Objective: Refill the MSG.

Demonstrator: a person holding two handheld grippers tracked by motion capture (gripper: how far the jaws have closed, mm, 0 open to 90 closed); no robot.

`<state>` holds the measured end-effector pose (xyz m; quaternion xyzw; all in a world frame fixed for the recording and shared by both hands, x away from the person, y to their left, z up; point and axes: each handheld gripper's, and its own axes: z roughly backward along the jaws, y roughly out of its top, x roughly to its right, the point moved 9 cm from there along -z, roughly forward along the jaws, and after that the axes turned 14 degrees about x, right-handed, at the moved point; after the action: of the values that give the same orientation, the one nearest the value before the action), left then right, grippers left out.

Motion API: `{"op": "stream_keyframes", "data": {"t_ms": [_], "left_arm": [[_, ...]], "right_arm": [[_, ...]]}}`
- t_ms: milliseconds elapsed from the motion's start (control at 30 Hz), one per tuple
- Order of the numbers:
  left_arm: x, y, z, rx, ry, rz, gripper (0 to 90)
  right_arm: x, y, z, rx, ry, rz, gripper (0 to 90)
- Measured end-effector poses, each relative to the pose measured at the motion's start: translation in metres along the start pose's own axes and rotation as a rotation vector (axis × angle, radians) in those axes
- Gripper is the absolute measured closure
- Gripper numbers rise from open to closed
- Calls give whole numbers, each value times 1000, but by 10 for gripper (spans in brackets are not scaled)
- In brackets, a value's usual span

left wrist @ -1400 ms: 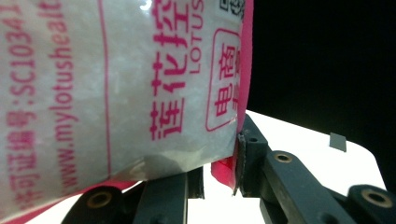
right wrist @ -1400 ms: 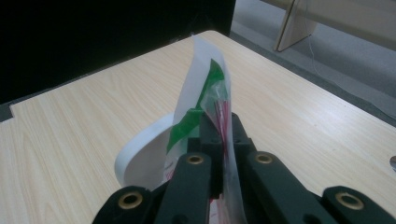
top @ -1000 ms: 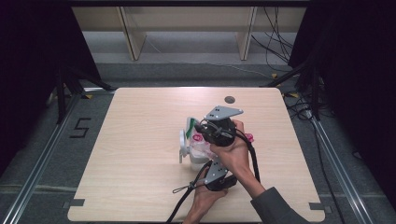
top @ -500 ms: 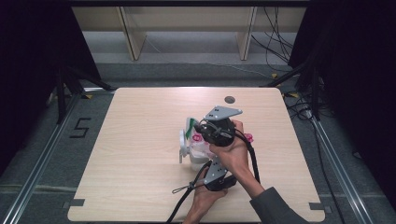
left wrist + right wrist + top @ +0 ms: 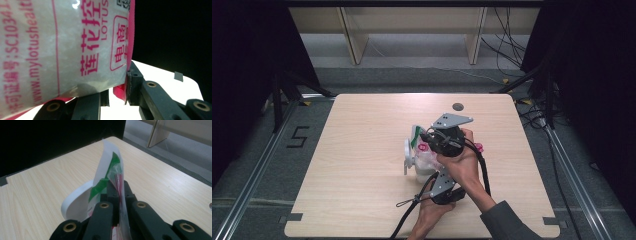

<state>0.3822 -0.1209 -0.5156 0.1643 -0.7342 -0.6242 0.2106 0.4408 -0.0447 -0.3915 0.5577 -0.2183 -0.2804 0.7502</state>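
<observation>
Nothing moved since earlier frame: both hands steady. Right gripper (image 5: 117, 192) jaws pinching top edge of plastic bag (image 5: 424, 157); left gripper (image 5: 116, 93) jaws clamping its lower edge. Bag upright above counter (image 5: 362, 150) centre.

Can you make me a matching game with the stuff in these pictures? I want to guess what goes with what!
Things:
1. bag
2. right gripper
3. table
4. white dish

Descriptions:
A. pale wood
B. curved rim, standing beside the bag
C. see-through with pink letters
D. black jaws pinched on the bag's top edge

Pairs: 1-C, 2-D, 3-A, 4-B
</observation>
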Motion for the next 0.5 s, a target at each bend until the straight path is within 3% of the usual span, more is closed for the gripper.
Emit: {"op": "stream_keyframes", "data": {"t_ms": [133, 167, 233, 300, 433, 500], "left_arm": [[0, 0, 0, 0, 1, -2, 762], [-1, 0, 2, -17, 11, -7, 762], [0, 0, -1, 3, 2, 1, 762], [0, 0, 0, 0, 0, -1, 762], [0, 0, 1, -15, 7, -5, 762], [1, 0, -1, 0, -2, -2, 762]], "right_arm": [[-2, -1, -1, -8, 9, -14, 900], [1, 1, 0, -2, 10, 9, 900], [0, 0, 1, -3, 7, -6, 900], [0, -1, -2, -5, 8, 20, 900], [0, 1, 1, 2, 4, -2, 900], [-2, -2, 1, -22, -1, -1, 899]]}}
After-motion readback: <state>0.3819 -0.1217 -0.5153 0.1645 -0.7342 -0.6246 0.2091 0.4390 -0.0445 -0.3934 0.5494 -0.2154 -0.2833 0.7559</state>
